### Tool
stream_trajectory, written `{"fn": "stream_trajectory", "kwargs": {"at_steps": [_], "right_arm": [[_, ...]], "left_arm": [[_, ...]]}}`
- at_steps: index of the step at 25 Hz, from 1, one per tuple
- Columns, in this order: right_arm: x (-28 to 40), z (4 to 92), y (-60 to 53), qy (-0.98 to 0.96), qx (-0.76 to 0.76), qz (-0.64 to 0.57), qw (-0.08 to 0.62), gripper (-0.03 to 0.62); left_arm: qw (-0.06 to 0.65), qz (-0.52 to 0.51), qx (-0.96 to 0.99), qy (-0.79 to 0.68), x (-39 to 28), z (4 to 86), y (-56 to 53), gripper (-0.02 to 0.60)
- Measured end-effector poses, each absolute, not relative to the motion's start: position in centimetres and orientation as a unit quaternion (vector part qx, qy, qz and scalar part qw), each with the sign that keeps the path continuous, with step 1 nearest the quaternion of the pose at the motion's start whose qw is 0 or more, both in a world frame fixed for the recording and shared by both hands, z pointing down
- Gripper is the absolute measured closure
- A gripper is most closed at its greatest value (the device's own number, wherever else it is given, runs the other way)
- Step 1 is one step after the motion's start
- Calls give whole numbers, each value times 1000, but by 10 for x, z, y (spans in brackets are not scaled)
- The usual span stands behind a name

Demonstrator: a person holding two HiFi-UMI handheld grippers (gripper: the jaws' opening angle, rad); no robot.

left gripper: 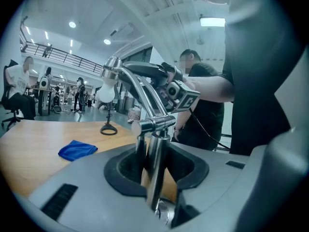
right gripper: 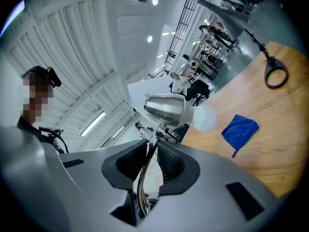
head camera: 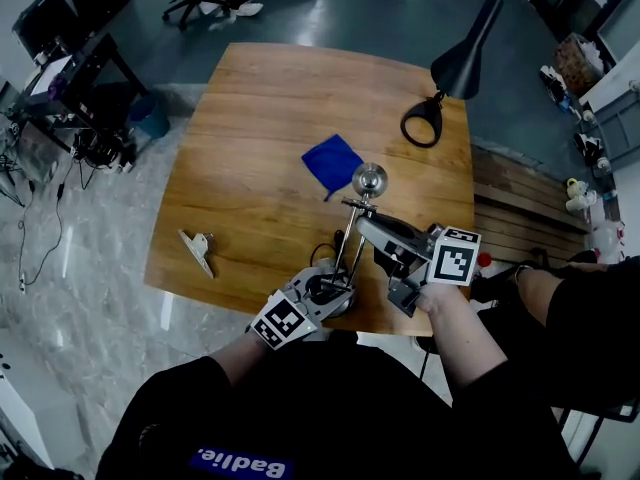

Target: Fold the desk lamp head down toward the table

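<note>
Left gripper (head camera: 328,290) low at near worktop (head camera: 250,118) edge, fingers clamped on desk lamp (left gripper: 155,163) post by base. Right gripper (head camera: 364,226) level above, fingers pinching thin upper arm behind lamp head (head camera: 370,180). "Badlie." on shirt label (head camera: 240,463). Blue cloth (head camera: 332,161) mid-worktop; black lamp (head camera: 468,53) far right corner; metal bracket (head camera: 199,251) near left edge.

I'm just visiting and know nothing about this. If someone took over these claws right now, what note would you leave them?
Grips: the left claw is closed on the chrome lamp's lower post, near its base at the near edge of the table. The right claw is closed on the thin upper arm, just behind the lamp head.
Done: both grips are set.
To do: the lamp head stands raised above the table. Fold it down, probably while the left claw steadies the lower post.
</note>
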State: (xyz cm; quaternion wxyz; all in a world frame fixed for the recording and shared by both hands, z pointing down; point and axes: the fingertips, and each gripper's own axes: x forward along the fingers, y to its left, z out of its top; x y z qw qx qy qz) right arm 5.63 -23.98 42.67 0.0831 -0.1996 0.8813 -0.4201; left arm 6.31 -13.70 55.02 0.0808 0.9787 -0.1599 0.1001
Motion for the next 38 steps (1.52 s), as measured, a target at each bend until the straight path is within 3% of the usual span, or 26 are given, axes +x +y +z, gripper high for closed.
{"fn": "stream_trajectory", "kwargs": {"at_steps": [20,38], "right_arm": [[73,525,-265,741,-205,-618,167,499],[77,567,-260,664,-197,-690,210,482]], "left_arm": [[76,88,980,-162,63,548,-135,459],[76,88,979,-169,66,549,-139,459]]}}
